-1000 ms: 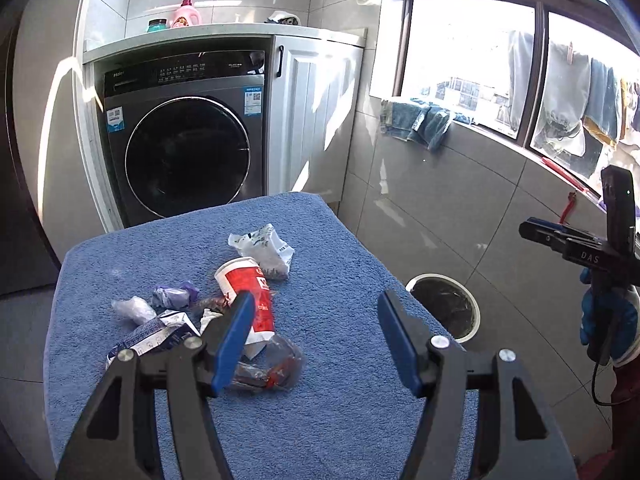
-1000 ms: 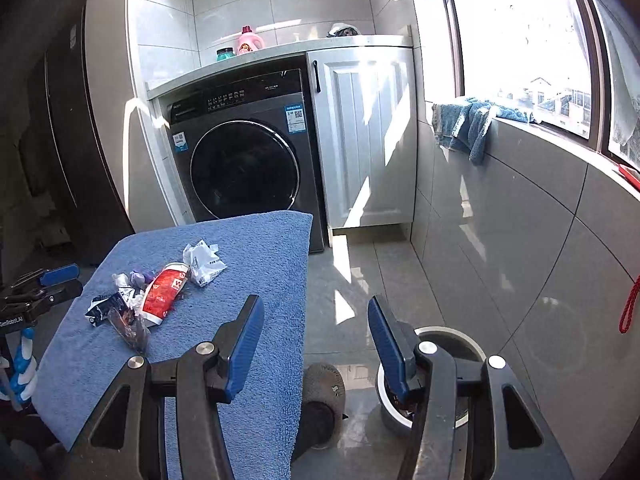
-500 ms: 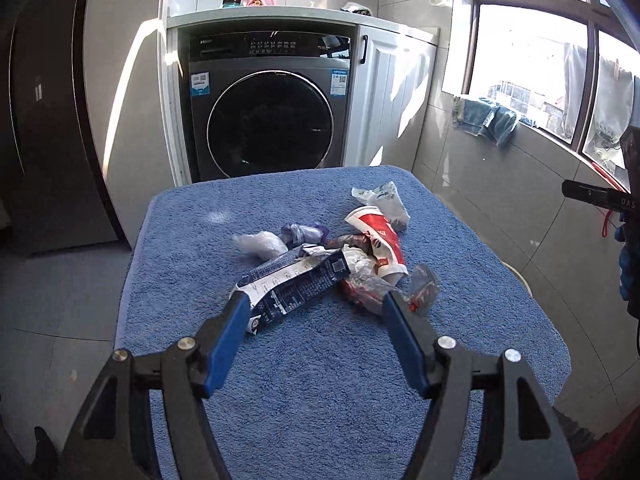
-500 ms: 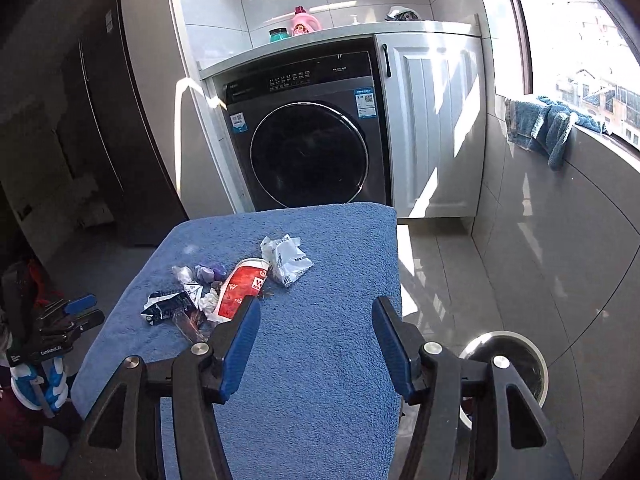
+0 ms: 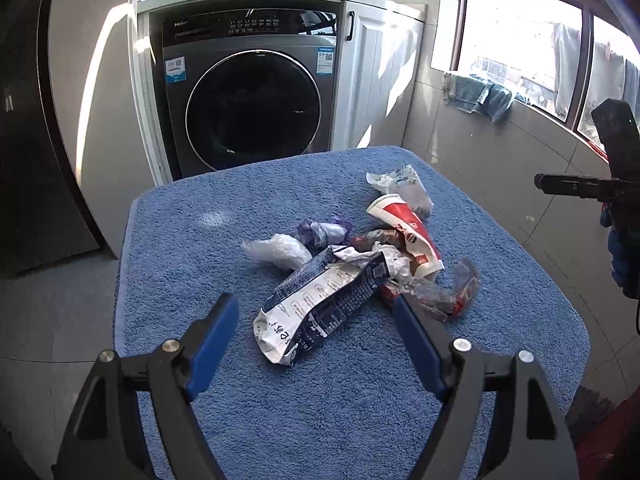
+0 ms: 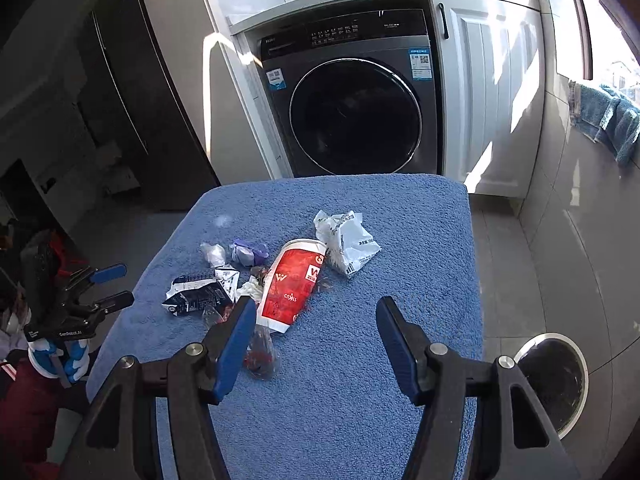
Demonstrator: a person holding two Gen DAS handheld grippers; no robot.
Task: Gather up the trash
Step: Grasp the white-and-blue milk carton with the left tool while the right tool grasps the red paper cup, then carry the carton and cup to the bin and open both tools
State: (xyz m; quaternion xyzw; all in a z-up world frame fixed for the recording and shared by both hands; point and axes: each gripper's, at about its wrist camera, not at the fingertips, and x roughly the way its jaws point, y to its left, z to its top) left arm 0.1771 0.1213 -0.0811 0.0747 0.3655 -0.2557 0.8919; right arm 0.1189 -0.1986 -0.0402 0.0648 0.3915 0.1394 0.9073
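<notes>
Left gripper wide open, empty, hovering above the near end of the blue bag. Right gripper also wide open, empty, above the red cup. Trash is clumped mid-table: white wrapper toward the far right edge, purple wad and clear bag toward the left. Bin on the floor off the right edge. Risks: the pile overlaps, so grabbing the bag likely drags the crumpled film along; thin film could slip from the pads; fingers could snag the towel.
</notes>
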